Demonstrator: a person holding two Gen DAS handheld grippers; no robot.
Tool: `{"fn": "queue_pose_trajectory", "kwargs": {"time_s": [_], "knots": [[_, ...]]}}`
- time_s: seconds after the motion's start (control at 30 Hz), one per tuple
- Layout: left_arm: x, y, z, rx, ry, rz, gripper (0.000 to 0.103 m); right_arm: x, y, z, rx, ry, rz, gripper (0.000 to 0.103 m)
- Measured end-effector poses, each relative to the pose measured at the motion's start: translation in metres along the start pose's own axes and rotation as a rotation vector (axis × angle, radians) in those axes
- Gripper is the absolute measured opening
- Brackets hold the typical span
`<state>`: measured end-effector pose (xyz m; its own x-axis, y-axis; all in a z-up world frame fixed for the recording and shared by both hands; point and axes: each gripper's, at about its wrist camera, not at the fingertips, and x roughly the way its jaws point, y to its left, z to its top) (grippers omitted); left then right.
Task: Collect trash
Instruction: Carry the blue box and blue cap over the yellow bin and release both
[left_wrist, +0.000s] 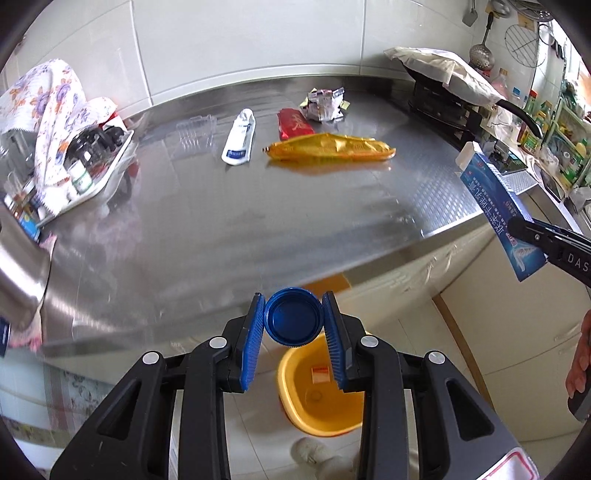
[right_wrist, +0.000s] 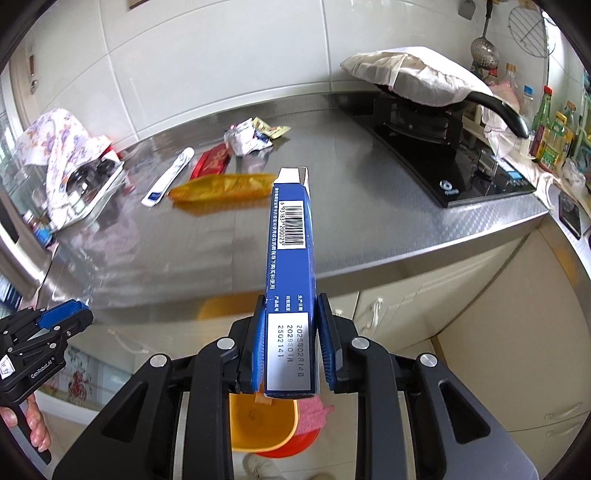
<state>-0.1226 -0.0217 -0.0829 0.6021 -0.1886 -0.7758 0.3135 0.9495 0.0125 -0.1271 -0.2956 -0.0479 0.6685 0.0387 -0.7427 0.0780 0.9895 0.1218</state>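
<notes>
Steel counter (left_wrist: 229, 206) still carries four pieces of trash; yellow bin (left_wrist: 321, 402) sits on the floor just below its front edge, under both grippers. Largest left: orange bag (left_wrist: 328, 147), flattened, near counter middle; looks light, floppy and slick, so pinch a crimped end, not the flat middle. Crumpled foil wrapper (left_wrist: 323, 103) farther back by the wall: light, springy, any raised fold should do. Red packet (left_wrist: 293, 123) between wrapper and bag, thin and lying flat, probably hard to get under; take an edge. White tube (left_wrist: 240, 136) left of the packet, soft-bodied, stiffer at the crimped end and the cap. Right gripper (right_wrist: 290, 350) is closed on the blue carton (right_wrist: 290, 258), clamped across its narrow sides at the near end, the long part sticking out forward, over the counter edge, above the bin; light cardboard, stiff enough but would crush under a hard squeeze. Left gripper (left_wrist: 293, 321) has its jaws partly closed around the blue cap (left_wrist: 293, 317), pads on the rim either side, also over the bin; small hard plastic, ribbed rim, light, could pop out if gripped off-centre.
</notes>
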Motion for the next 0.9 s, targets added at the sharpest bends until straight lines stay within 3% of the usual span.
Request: {"fn": "queue_pose_trajectory", "kwargs": {"time_s": [0.53, 0.73, 0.9], "knots": [[-0.022, -0.049, -0.081, -0.061, 0.114, 0.056, 0.032, -0.02, 0.0, -0.07, -0.166, 0.106, 0.145, 0.027], [-0.008, -0.064, -0.107, -0.024, 0.187, 0.023, 0.032, -0.015, 0.007, -0.102, -0.198, 0.181, 0.198, 0.027], [0.035, -0.059, -0.12, 0.021, 0.272, -0.07, 0.032, 0.023, 0.015, -0.129, -0.24, 0.319, 0.263, 0.027]]}}
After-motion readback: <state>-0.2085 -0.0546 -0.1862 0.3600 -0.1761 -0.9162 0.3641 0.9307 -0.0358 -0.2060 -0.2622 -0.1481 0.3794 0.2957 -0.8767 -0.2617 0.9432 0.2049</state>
